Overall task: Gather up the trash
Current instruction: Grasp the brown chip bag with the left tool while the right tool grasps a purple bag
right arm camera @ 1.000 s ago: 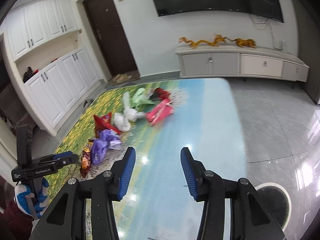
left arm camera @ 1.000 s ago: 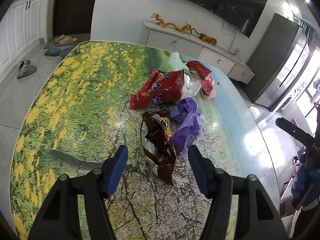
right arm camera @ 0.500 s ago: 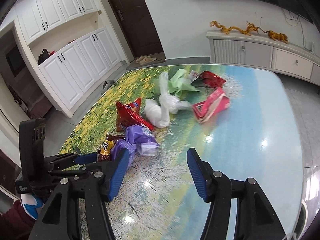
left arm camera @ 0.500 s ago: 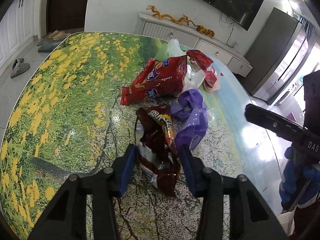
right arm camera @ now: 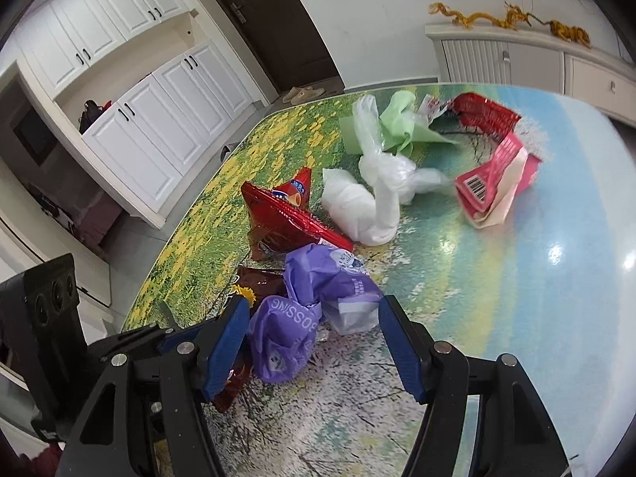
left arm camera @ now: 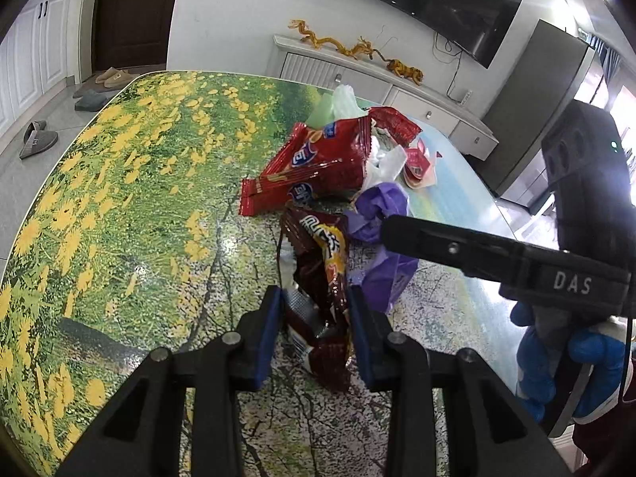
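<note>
**Left grip set on the brown wrapper; right jaws straddle the purple bag**

Left wrist view: Your left gripper is clamped on the brown snack wrapper. Both blue pads press its crumpled lower half, which gives the firmest hold, since the upper part is loose foil. The wrapper lies at the near edge of the pile on the table, so it can be lifted without dragging the red chip bag behind it. The right tool crosses the view above the purple bag.

Right wrist view: Your right gripper stands wide apart, one finger on either side of the purple bag, not yet touching it. This spread suits the bag's bulk. The white bag, green bag and red box lie farther back, well apart from both tools.
</note>
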A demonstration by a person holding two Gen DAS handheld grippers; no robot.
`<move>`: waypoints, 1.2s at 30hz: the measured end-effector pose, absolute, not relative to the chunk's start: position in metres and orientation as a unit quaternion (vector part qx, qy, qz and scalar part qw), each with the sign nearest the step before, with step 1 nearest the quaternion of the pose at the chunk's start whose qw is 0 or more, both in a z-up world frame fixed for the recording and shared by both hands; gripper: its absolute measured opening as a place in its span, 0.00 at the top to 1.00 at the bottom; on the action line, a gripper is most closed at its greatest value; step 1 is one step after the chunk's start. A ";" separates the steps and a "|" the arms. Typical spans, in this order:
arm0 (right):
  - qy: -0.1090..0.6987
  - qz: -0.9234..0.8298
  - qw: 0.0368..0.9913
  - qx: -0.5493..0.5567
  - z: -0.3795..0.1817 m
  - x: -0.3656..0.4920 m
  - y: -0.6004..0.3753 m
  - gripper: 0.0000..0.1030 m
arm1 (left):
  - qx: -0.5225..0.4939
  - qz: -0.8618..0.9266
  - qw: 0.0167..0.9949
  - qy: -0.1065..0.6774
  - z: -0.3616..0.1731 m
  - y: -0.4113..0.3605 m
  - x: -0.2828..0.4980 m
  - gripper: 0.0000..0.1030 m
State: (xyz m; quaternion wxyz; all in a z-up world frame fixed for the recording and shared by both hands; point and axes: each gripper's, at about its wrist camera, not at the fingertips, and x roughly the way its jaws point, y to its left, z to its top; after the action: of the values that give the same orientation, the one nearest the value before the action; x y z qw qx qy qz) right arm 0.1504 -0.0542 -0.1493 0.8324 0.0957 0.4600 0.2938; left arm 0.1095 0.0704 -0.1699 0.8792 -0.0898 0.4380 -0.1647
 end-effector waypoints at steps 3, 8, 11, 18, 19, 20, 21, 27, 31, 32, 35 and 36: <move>0.468 0.296 0.825 0.109 -0.155 0.154 -0.054 0.37 | -0.090 -0.164 0.880 0.436 -0.170 0.070 0.108 0.69; 0.473 0.298 0.820 0.127 -0.160 0.156 -0.063 0.58 | -0.096 -0.164 0.880 0.436 -0.170 0.071 0.106 0.72; 0.472 0.300 0.819 0.128 -0.161 0.151 -0.069 0.63 | -0.102 -0.162 0.881 0.433 -0.168 0.071 0.103 0.78; 0.454 0.300 0.831 0.115 -0.152 0.124 -0.085 0.69 | -0.100 -0.163 0.882 0.430 -0.162 0.060 0.087 0.81; 0.451 0.299 0.833 0.114 -0.150 0.120 -0.087 0.69 | -0.099 -0.164 0.883 0.428 -0.160 0.059 0.085 0.81; 0.447 0.298 0.836 0.113 -0.148 0.115 -0.090 0.69 | -0.099 -0.164 0.884 0.426 -0.158 0.058 0.082 0.82; 0.442 0.296 0.839 0.111 -0.145 0.110 -0.095 0.70 | -0.099 -0.164 0.885 0.423 -0.155 0.056 0.079 0.82; 0.413 0.283 0.859 0.103 -0.126 0.082 -0.120 0.70 | -0.090 -0.169 0.894 0.405 -0.133 0.044 0.064 0.82; 0.393 0.268 0.873 0.105 -0.112 0.062 -0.139 0.70 | -0.078 -0.176 0.897 0.398 -0.121 0.032 0.054 0.82; 0.389 0.264 0.876 0.106 -0.110 0.058 -0.145 0.70 | -0.075 -0.179 0.898 0.396 -0.117 0.028 0.052 0.82; 0.375 0.247 0.887 0.110 -0.101 0.047 -0.166 0.70 | -0.064 -0.189 0.899 0.389 -0.107 0.013 0.047 0.82; 0.370 0.241 0.891 0.109 -0.097 0.044 -0.173 0.70 | -0.061 -0.193 0.900 0.387 -0.104 0.008 0.045 0.82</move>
State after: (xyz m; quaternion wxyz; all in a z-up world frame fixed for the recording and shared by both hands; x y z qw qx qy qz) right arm 0.0438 -0.1726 -0.0973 0.8907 0.1094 0.3696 0.2409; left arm 0.0453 0.0079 -0.1042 0.8995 -0.0610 0.3869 -0.1934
